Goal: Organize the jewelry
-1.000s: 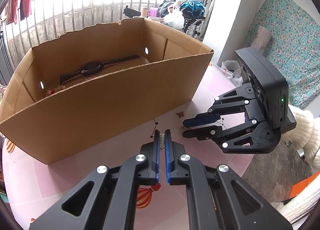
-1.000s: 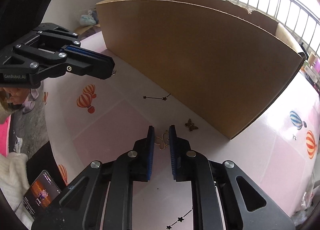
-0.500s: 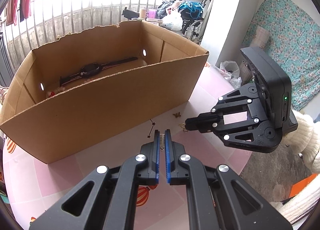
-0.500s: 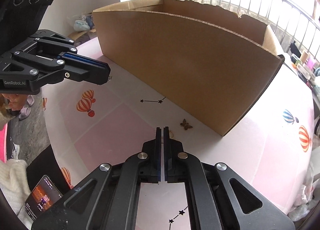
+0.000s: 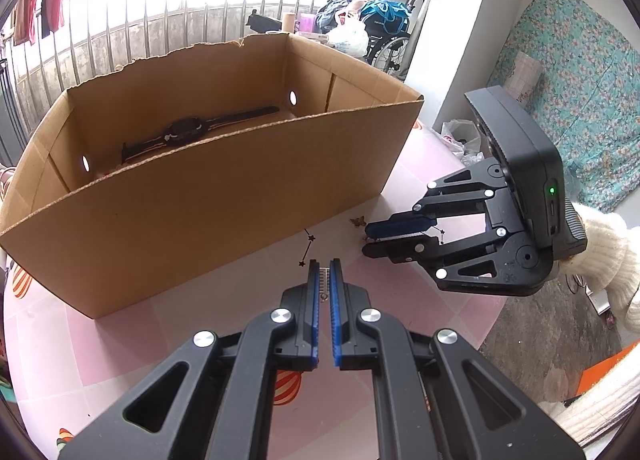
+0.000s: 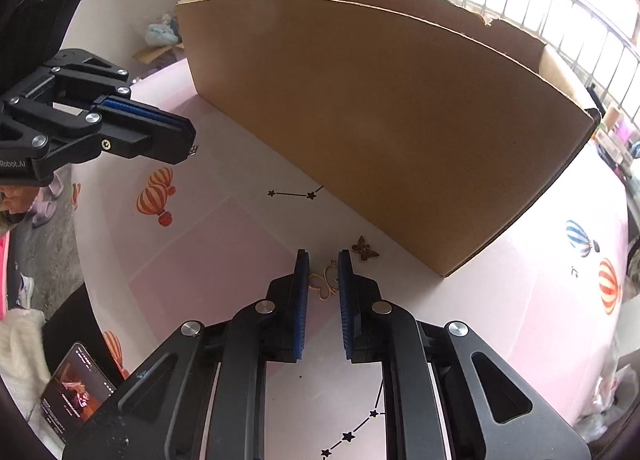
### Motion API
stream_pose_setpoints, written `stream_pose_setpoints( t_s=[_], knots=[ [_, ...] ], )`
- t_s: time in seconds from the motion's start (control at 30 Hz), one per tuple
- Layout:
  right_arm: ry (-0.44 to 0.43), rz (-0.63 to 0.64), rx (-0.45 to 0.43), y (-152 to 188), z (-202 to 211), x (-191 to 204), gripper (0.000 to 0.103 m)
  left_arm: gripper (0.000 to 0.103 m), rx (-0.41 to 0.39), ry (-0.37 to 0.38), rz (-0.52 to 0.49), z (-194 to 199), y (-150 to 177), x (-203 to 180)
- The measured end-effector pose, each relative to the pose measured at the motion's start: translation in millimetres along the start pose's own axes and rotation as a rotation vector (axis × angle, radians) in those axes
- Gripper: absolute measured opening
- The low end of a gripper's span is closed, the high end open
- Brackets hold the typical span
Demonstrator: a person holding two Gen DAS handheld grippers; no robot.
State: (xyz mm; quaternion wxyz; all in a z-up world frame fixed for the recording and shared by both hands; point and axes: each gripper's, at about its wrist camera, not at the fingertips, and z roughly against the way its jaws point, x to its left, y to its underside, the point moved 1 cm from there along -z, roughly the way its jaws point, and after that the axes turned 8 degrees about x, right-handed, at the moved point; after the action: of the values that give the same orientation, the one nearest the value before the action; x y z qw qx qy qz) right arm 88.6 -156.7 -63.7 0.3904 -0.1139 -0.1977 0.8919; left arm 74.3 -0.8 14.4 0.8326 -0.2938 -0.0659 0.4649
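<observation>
My left gripper (image 5: 324,272) is nearly closed, its blue pads pinching a small metal piece (image 5: 325,280) with a toothed edge; it is too small for me to name more exactly. In the right wrist view that gripper (image 6: 188,144) comes in from the left, and a little silvery bit (image 6: 194,149) pokes out at its tips, above the pink table (image 6: 208,244). My left wrist view alone looks down into the cardboard box (image 5: 224,196): a dark wristwatch (image 5: 184,131) lies stretched out on its floor. The right wrist view shows only the box's outer wall (image 6: 400,120), so the watch is hidden there.

Just in front of the box lies a dark butterfly charm (image 6: 365,249), seen as a small speck (image 5: 358,221) from the left wrist. Beside it, my right gripper (image 6: 323,260) has its jaws apart, straddling a gold outline charm (image 6: 325,281) that lies flat on the table between the pads, touching neither as far as I can tell. From the left wrist view my right gripper (image 5: 366,240) sits low at the table and the gold charm is too small to make out there.

A phone (image 6: 76,384) with its screen lit lies at the lower left, off the table's edge
</observation>
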Motion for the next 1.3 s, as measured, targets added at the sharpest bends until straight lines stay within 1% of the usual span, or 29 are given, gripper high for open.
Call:
stream_pose_setpoints(
  t_s=[0.13, 0.17, 0.2, 0.27, 0.33, 0.37, 0.4, 0.43, 0.5, 0.53, 0.6, 0.63, 0.67, 0.7, 0.77, 0.83, 0.87, 0.9, 1.0, 1.03, 1.07, 1.1, 1.17, 1.23, 1.3],
  knots=[
    [-0.008, -0.04, -0.009, 0, -1, -1, 0.012, 0.005, -0.001, 0.007, 0.009, -2, -1, 0],
    [-0.004, -0.041, -0.015, 0, 0, 0, 0.0, 0.005, -0.003, 0.008, 0.005, -1, -1, -1],
    [0.006, -0.047, -0.01, 3, 1, 1, 0.0, 0.005, -0.004, 0.007, 0.001, -1, -3, -3],
    [-0.003, -0.054, -0.008, 4, 2, 2, 0.0, 0.005, -0.008, 0.009, -0.009, 0, -5, -4],
    [0.023, -0.05, -0.013, 6, 4, 3, 0.0, 0.005, -0.011, 0.008, -0.014, 1, -5, -5],
    [0.02, -0.05, -0.015, 7, 5, 3, 0.0, 0.005, -0.013, 0.008, -0.015, 2, -6, -5],
    [0.005, -0.053, -0.027, 8, 9, 3, 0.0, 0.005, -0.014, 0.008, -0.015, 2, -6, -6],
    [0.003, -0.053, -0.047, 10, 15, 2, 0.0, 0.005, -0.015, 0.006, -0.016, 3, -6, -5],
    [0.006, -0.054, -0.058, 11, 22, -1, 0.001, 0.005, -0.015, 0.004, -0.011, 3, -5, -3],
    [0.015, -0.068, -0.06, 12, 23, -3, 0.003, 0.005, -0.016, 0.006, -0.006, 3, -5, -3],
    [-0.004, -0.11, -0.04, 13, 21, -7, 0.022, 0.005, -0.016, 0.006, -0.002, 3, -5, -1],
    [-0.002, -0.126, -0.031, 13, 19, -7, 0.025, 0.005, -0.017, 0.007, 0.001, 2, -4, -1],
    [0.004, -0.137, -0.019, 13, 15, -5, 0.031, 0.005, -0.017, 0.008, 0.004, 2, -4, 0],
    [0.023, -0.154, -0.01, 12, 11, -2, 0.032, 0.005, -0.017, 0.01, 0.007, 1, -4, 0],
    [0.104, -0.23, -0.004, 11, 5, 4, 0.032, 0.005, -0.021, 0.011, 0.012, 1, -4, 0],
    [0.133, -0.331, -0.042, 11, 5, 6, 0.028, 0.005, -0.019, 0.013, 0.016, 0, -4, 1],
    [0.158, -0.374, -0.055, 10, 4, 10, 0.022, 0.005, -0.018, 0.012, 0.017, -1, -4, 1],
    [0.184, -0.401, -0.067, 9, 3, 14, 0.014, 0.005, -0.014, 0.013, 0.018, -2, -3, 1],
    [0.291, -0.412, -0.088, 5, -1, 37, 0.011, 0.005, -0.006, 0.014, 0.017, -5, -4, 0],
    [0.296, -0.439, -0.096, 5, -1, 38, 0.012, 0.005, -0.005, 0.015, 0.017, -6, -4, 0],
    [0.278, -0.477, -0.106, 6, -1, 36, 0.012, 0.005, -0.006, 0.018, 0.018, -6, -3, -1],
    [0.261, -0.498, -0.112, 6, 0, 35, 0.009, 0.005, -0.008, 0.022, 0.018, -5, -3, -1],
    [0.235, -0.52, -0.112, 6, 0, 32, 0.008, 0.005, -0.015, 0.023, 0.015, -4, -3, -3],
    [0.223, -0.522, -0.105, 4, 1, 30, 0.003, 0.005, -0.019, 0.024, 0.013, -3, -3, -4],
    [0.196, -0.532, -0.102, 5, 2, 26, 0.001, 0.005, -0.021, 0.026, 0.014, -3, -2, -4]
  ],
)
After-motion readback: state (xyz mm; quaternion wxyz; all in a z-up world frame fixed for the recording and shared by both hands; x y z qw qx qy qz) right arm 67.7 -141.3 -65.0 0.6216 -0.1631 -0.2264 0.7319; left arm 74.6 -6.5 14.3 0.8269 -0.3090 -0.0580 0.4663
